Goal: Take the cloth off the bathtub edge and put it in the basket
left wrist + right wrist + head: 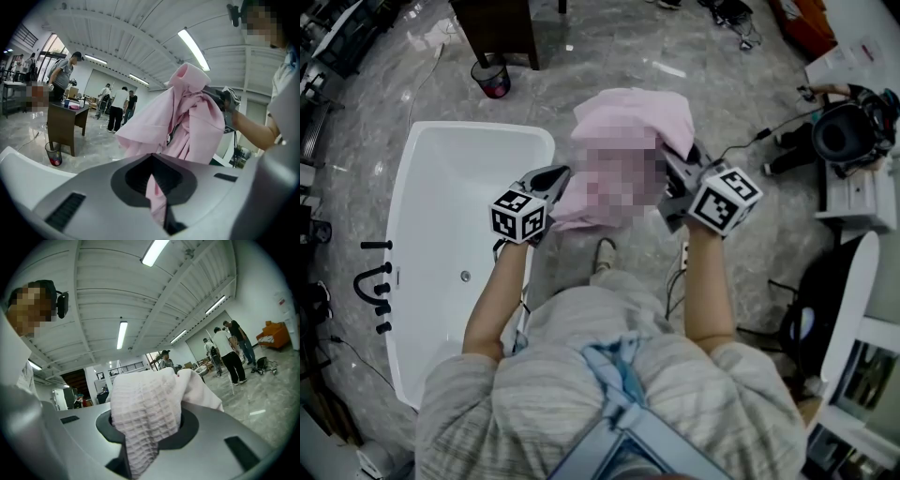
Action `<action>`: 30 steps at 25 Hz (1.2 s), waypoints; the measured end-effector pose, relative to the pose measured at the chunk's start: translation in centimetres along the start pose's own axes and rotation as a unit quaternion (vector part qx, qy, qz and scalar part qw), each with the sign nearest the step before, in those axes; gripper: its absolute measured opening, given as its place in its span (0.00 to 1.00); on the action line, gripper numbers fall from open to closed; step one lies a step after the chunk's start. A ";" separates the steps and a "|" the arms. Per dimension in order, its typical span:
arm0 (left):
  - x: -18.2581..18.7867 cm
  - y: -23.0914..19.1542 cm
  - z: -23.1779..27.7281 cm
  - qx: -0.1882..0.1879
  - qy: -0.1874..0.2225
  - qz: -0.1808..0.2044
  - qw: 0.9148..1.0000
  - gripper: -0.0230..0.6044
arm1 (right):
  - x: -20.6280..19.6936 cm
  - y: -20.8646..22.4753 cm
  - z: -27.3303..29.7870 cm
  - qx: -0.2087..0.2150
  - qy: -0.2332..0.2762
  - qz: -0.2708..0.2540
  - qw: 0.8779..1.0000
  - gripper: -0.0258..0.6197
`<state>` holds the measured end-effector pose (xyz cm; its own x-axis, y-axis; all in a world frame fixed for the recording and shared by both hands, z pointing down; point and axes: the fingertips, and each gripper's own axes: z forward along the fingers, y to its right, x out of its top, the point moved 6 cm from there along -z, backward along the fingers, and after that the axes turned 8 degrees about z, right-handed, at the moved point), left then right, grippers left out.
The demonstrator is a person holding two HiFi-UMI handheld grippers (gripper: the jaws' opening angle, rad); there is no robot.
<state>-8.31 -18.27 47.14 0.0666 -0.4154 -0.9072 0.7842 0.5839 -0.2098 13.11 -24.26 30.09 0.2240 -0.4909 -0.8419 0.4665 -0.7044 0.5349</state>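
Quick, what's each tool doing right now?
left tool: closed, holding the pink cloth.
right tool: closed, holding the same pink cloth.

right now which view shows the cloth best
The left gripper view: the cloth hangs there nearly whole, folds and all. The head view sees it from above, but a blur patch covers much of it. The right gripper view shows only a bunched end, close up.

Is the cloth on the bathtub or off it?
Off: the left gripper and right gripper hold the cloth up, clear of the bathtub.
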 end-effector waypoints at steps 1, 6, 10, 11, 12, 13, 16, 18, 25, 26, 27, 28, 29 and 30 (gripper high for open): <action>0.3 -0.1 0.5 0.002 -0.001 0.000 1.000 0.04 | 0.8 0.1 0.0 0.004 0.001 -0.007 1.000 0.24; 1.4 -0.3 3.2 0.005 -0.005 -0.001 1.000 0.04 | 3.7 1.6 0.3 0.017 0.002 -0.033 0.999 0.24; 2.1 -0.6 5.5 0.004 -0.006 -0.004 1.000 0.04 | 5.2 3.4 0.5 0.023 0.006 -0.042 0.999 0.24; 2.2 -0.6 6.1 0.003 -0.007 -0.005 1.000 0.04 | 5.3 4.1 0.5 0.022 0.005 -0.041 0.999 0.24; 2.3 -0.6 6.8 0.002 -0.009 -0.005 1.000 0.04 | 5.3 4.9 0.3 0.019 0.004 -0.037 0.999 0.24; 2.4 -0.5 7.4 0.000 -0.010 -0.006 1.000 0.04 | 5.2 5.7 0.2 0.015 0.003 -0.031 0.999 0.24; 3.0 -0.6 9.4 -0.002 -0.011 -0.006 1.000 0.04 | 5.6 7.5 0.3 0.009 -0.006 -0.038 0.999 0.24; 3.4 -0.8 10.5 -0.003 -0.011 -0.005 1.000 0.04 | 5.6 8.9 0.4 0.004 -0.010 -0.034 0.999 0.24; 4.7 -1.0 13.1 -0.006 -0.014 0.000 1.000 0.04 | 4.9 13.2 0.2 -0.011 -0.018 -0.005 1.000 0.24; 4.7 -1.1 13.3 -0.006 -0.016 0.000 1.000 0.04 | 4.9 13.5 0.3 -0.014 -0.022 -0.008 1.000 0.24; 4.7 -1.1 13.5 -0.006 -0.017 -0.001 1.000 0.04 | 4.7 14.0 0.3 -0.019 -0.025 -0.007 0.999 0.24; 4.6 -1.2 13.6 -0.007 -0.018 -0.002 1.000 0.04 | 4.1 14.6 0.3 -0.024 -0.028 -0.001 0.999 0.24; 4.5 -1.3 13.6 -0.007 -0.020 -0.003 1.000 0.04 | 3.5 15.2 0.3 -0.031 -0.032 0.005 0.999 0.24; 4.4 -1.4 13.7 -0.008 -0.021 -0.004 1.000 0.04 | 3.0 15.7 0.4 -0.037 -0.036 0.008 0.999 0.24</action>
<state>-0.65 -30.47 48.41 0.0875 -0.4488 -0.8893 0.7747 0.5919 -0.2224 20.76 -37.03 36.00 0.1712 -0.5395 -0.8244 0.5261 -0.6575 0.5395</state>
